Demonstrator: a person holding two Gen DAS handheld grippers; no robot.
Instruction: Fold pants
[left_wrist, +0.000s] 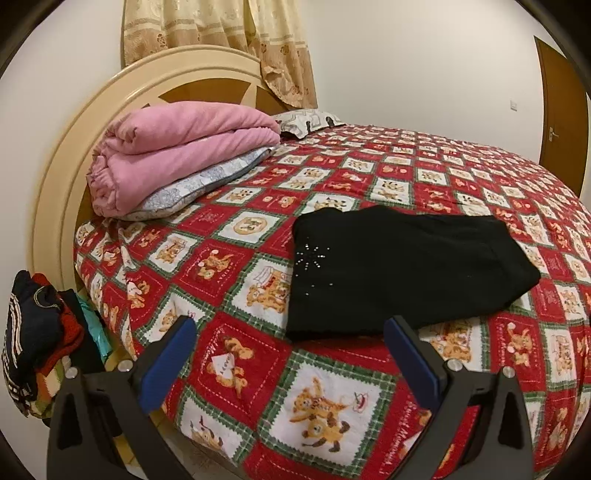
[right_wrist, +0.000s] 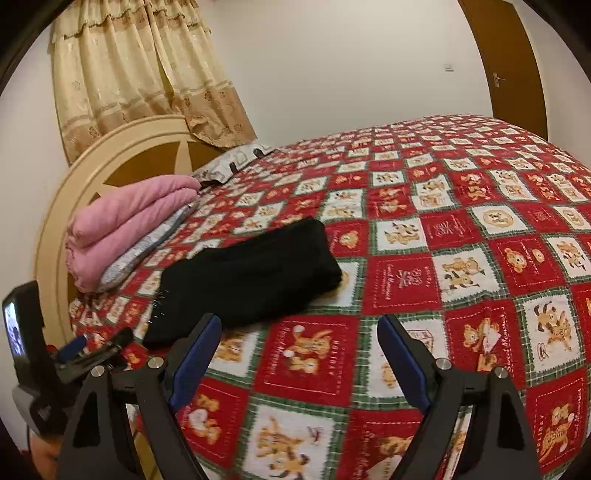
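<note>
Pants (left_wrist: 402, 269) folded on bed (left_wrist: 332, 406), long axis 9-to-3 | left gripper (left_wrist: 290, 334) nearer, pants at 1 o'clock | right gripper (right_wrist: 299, 332), pants at 11 | both jaws open, empty.

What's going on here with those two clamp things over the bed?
A person holds a two-finger tool in each hand to fold pants. The black pants lie on the red patterned bedspread, apparently already folded into a compact bundle. The left gripper and right gripper are both open and empty, near the pants without touching them. A folded pink blanket sits by the headboard.
</note>
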